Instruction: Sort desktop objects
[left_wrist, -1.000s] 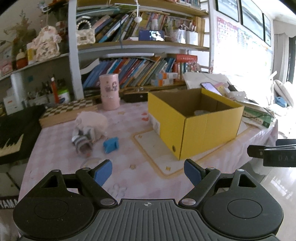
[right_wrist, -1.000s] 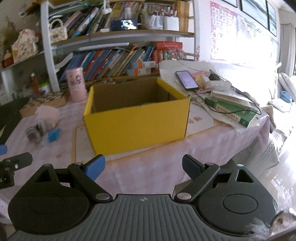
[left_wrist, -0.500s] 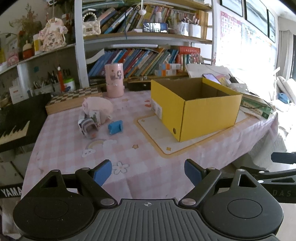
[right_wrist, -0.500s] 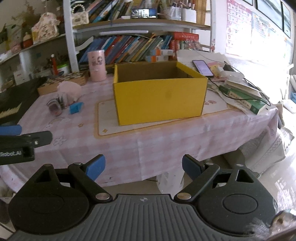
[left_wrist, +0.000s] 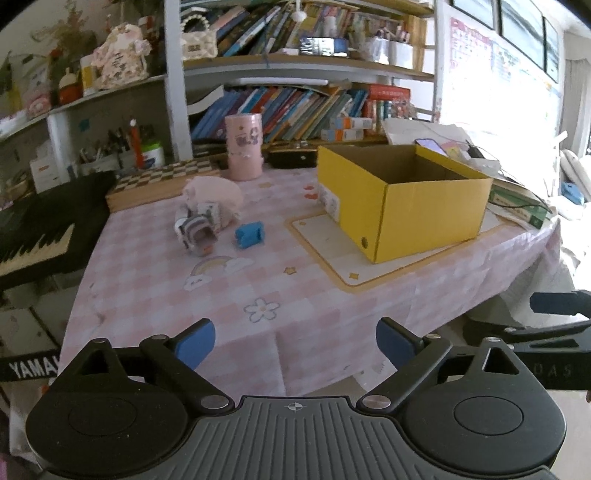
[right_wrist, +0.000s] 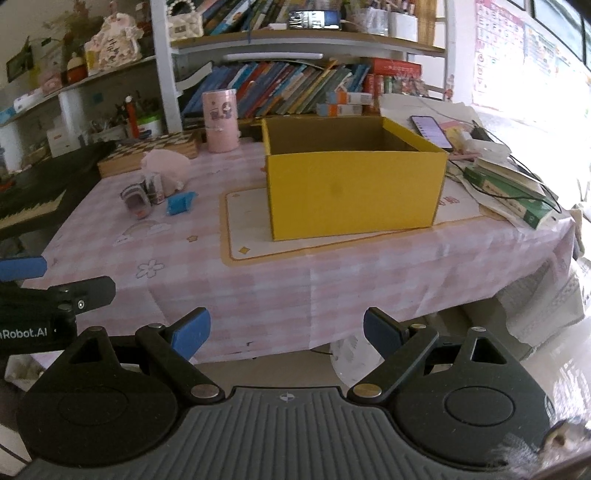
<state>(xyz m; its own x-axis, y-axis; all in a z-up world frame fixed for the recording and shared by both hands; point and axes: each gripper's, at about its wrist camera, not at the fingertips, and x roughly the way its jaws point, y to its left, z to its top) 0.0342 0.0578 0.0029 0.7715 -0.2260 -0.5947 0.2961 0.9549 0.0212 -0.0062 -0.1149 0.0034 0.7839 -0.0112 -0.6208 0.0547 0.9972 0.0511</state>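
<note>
- Yellow cardboard box (left_wrist: 404, 201) standing open-topped on a cream mat (left_wrist: 334, 245), right of centre on the surface (left_wrist: 221, 295); visible part of the inside looks bare, floor mostly hidden behind the near wall, so contents cannot be confirmed.
- Left of the box, well apart from it: a cluster of loose things not yet sorted — blue block-like item (left_wrist: 250, 233), small striped white-and-grey object (left_wrist: 197, 229) lying on its side, pink plush toy (left_wrist: 214, 194) just behind and touching it.
- Farther back, pink cylindrical container (left_wrist: 243, 146) upright near the bookshelf, chessboard box (left_wrist: 162, 181) beside it; unclear whether either belongs to the sorting.
- Judged from this: sorting barely begun or not begun, all three small items still to be lifted into the box.
- Left gripper (left_wrist: 295, 341) hanging off the near edge of the surface, jaws opening wide, nothing between them, well short of the cluster.
- Right gripper (right_wrist: 287, 332) also back from the edge and lower than the tabletop, jaws spread, empty, facing the box front.
- Right of the box: phone (right_wrist: 430, 130), green book (right_wrist: 509, 194) and cables (right_wrist: 517, 173) in a pile, apparently outside the job.
- Likely next need: a reach across the pink checked cloth toward the blue item, nearest the box.
</note>
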